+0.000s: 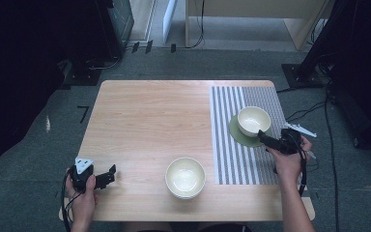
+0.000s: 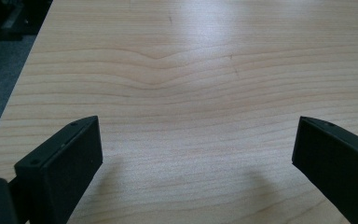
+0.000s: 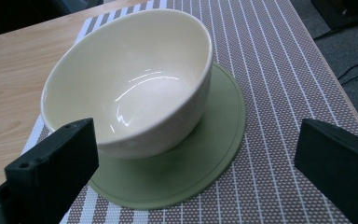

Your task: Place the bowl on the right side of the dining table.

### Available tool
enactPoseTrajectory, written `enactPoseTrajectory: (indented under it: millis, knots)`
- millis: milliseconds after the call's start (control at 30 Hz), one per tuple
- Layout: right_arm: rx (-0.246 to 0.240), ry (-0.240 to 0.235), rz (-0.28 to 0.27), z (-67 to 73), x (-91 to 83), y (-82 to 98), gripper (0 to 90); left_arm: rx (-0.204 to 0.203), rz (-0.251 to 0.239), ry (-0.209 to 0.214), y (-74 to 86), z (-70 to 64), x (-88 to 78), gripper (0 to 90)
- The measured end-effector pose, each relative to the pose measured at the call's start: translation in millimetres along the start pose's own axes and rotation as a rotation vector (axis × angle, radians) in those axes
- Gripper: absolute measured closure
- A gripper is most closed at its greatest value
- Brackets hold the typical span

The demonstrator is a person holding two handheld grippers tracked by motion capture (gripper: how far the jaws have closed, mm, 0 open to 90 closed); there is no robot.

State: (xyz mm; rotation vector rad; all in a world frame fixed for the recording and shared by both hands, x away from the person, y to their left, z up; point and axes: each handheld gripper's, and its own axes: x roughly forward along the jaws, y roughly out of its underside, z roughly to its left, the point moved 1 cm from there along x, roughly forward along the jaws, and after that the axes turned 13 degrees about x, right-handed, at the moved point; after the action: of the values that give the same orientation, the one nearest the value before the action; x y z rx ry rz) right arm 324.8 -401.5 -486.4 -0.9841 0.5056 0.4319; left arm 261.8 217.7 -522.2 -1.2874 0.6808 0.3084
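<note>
Where it rests, cream bowl looks glossy.

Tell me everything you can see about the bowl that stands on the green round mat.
The bowl is cream-coloured, glossy, ceramic by its look, and empty. It is round and deep, with a plain rim. It stands upright on the green round mat, toward one side of it, and the mat lies on the striped placemat. The right tongs are open just in front of it; nothing grips it.
</note>
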Motion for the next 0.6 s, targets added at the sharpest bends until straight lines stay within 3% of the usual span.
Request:
enactPoseTrajectory:
  millis: [600]
  knots:
    - [-0.007,-0.036,-0.017,-10.4,-15.5,14.5,0.0,0.01,0.002,-0.002,-0.2,-0.7,-0.1,1.4]
